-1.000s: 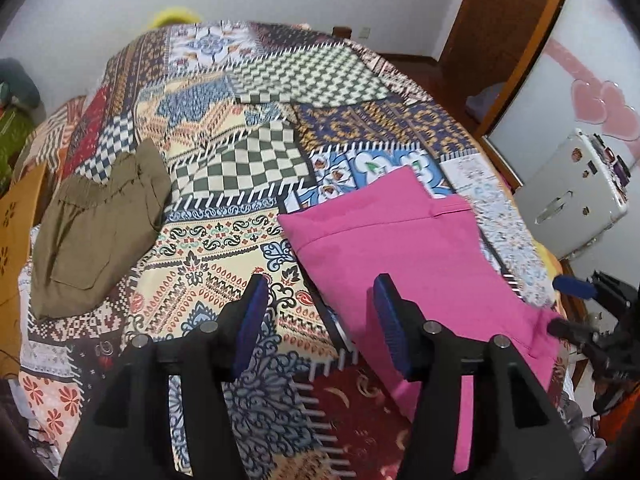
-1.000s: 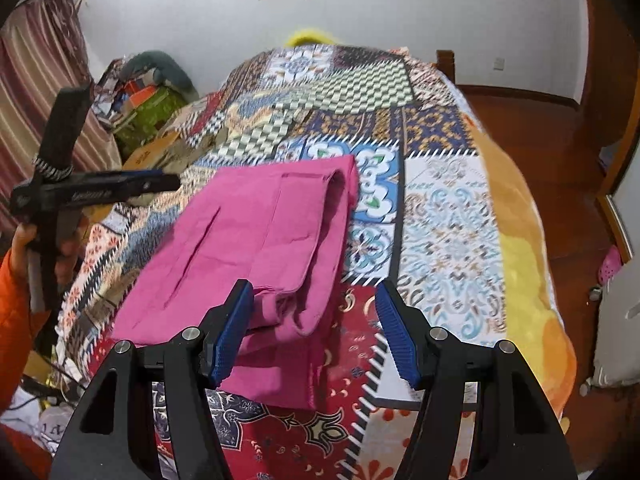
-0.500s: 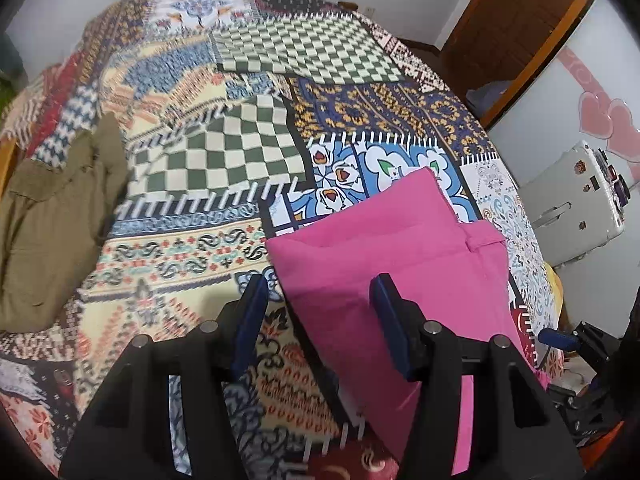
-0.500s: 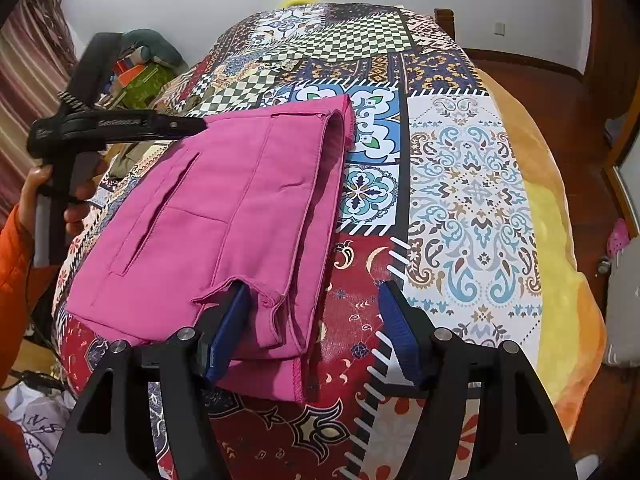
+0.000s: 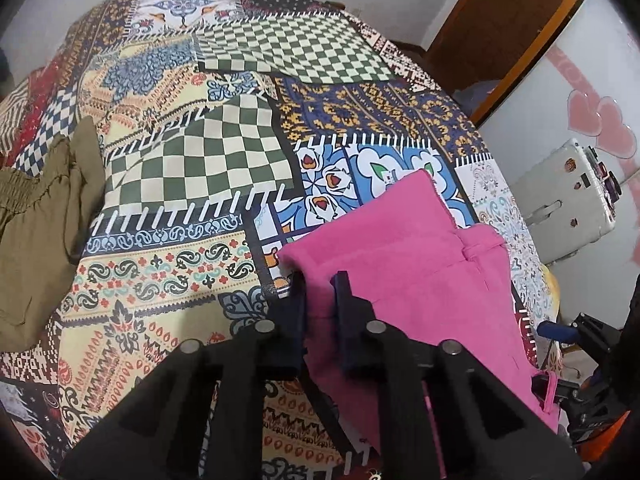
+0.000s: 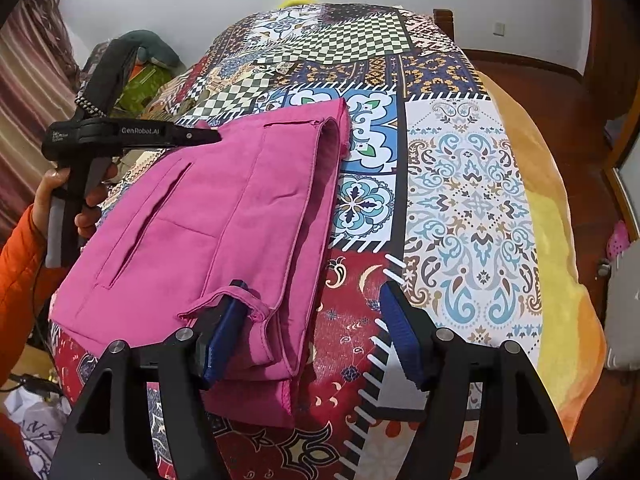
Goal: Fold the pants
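The pink pants (image 6: 208, 216) lie folded on the patchwork bed cover (image 6: 472, 184); they also show in the left wrist view (image 5: 408, 264). My left gripper (image 5: 320, 284) is shut on the pants' left edge; in the right wrist view it (image 6: 212, 136) pinches the far left corner. My right gripper (image 6: 316, 320) is open at the near end of the pants. Its left finger (image 6: 220, 336) sits under a pink flap, its right finger (image 6: 400, 340) over bare cover.
Olive pants (image 5: 36, 220) lie at the left edge of the bed. A white appliance (image 5: 568, 200) and a wooden door (image 5: 500, 24) stand on the right. Bags and striped curtain (image 6: 28, 80) are left of the bed. Bed edge with yellow blanket (image 6: 560, 248) drops right.
My left gripper moved forward and closed on the pants' left edge. My right gripper advanced to the near end of the pants and stays open.
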{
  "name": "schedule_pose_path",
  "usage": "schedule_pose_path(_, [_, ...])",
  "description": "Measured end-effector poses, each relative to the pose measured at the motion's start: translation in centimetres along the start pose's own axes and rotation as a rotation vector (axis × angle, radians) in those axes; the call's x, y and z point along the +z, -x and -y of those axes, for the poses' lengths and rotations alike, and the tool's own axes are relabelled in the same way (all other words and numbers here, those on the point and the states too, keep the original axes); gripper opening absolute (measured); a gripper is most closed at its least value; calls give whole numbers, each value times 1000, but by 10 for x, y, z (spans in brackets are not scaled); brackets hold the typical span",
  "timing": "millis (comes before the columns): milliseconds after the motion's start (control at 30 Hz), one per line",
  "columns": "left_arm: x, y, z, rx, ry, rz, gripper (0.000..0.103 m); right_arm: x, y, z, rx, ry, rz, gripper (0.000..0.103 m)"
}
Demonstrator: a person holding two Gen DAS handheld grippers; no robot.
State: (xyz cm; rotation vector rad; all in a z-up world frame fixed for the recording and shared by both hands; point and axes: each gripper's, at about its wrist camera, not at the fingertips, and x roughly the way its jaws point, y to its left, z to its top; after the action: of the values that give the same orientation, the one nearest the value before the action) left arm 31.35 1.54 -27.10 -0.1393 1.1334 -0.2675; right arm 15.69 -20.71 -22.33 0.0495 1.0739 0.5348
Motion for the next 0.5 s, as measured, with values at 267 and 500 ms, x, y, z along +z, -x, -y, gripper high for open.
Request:
schedule_pose_path(267, [-19,36,-3,47,-9,76,9,3,8,0,-42,0,17,64])
schedule_pose_path(500, [-54,79,-20,45,53,122,8,8,22,-9,-50,24,57,64])
